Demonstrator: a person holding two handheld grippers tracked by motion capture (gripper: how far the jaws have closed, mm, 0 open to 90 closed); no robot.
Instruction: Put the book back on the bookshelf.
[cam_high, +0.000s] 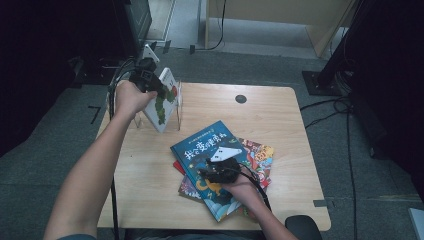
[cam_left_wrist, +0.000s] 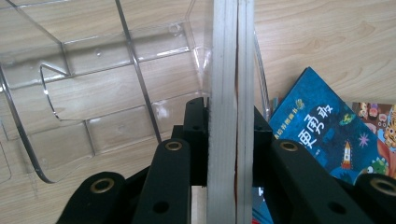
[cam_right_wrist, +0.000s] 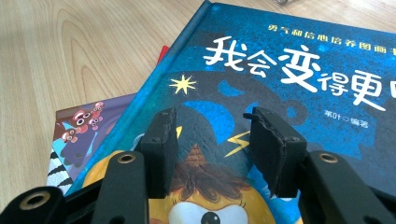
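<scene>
At the far left of the wooden worktop, the left tool grips a thin white picture book by its edge, jaws pressed on both covers, at the clear acrylic book stand. Near the front edge, the right tool hovers with jaws apart over the blue hardcover book topping a small stack of picture books.

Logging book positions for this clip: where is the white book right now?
In the high view the white book is at the table's far left, clamped in the left gripper and standing in the clear rack.
</scene>
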